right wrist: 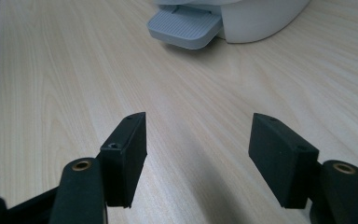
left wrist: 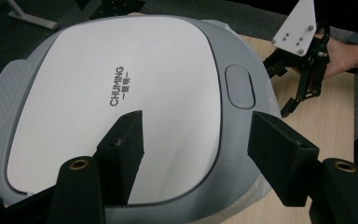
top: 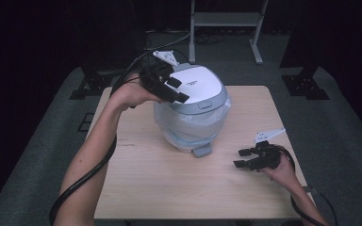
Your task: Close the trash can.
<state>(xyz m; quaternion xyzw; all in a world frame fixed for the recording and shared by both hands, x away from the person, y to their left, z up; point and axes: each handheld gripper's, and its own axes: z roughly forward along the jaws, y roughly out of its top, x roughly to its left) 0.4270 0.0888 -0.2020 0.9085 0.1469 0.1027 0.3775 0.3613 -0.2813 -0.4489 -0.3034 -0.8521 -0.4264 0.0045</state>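
Two grippers over a wooden table (top: 146, 188). Centre of the high view: pedal bin (top: 194, 110), white lid (left wrist: 112, 102) closed, plastic liner showing below the rim, grey pedal (right wrist: 184, 28) toward the near edge. Left gripper (top: 176, 92) above the lid, jaws apart, nothing between. Right gripper (top: 244, 158) lower right, released, empty.

The bin (top: 195, 110) stands upright on the table — a rounded white body with a plastic liner showing under its shut grey-rimmed white lid (left wrist: 116, 102). It sits just under the left claw (top: 172, 89), well apart from the right claw (top: 245, 158) — grey pedal (right wrist: 184, 29) facing it.
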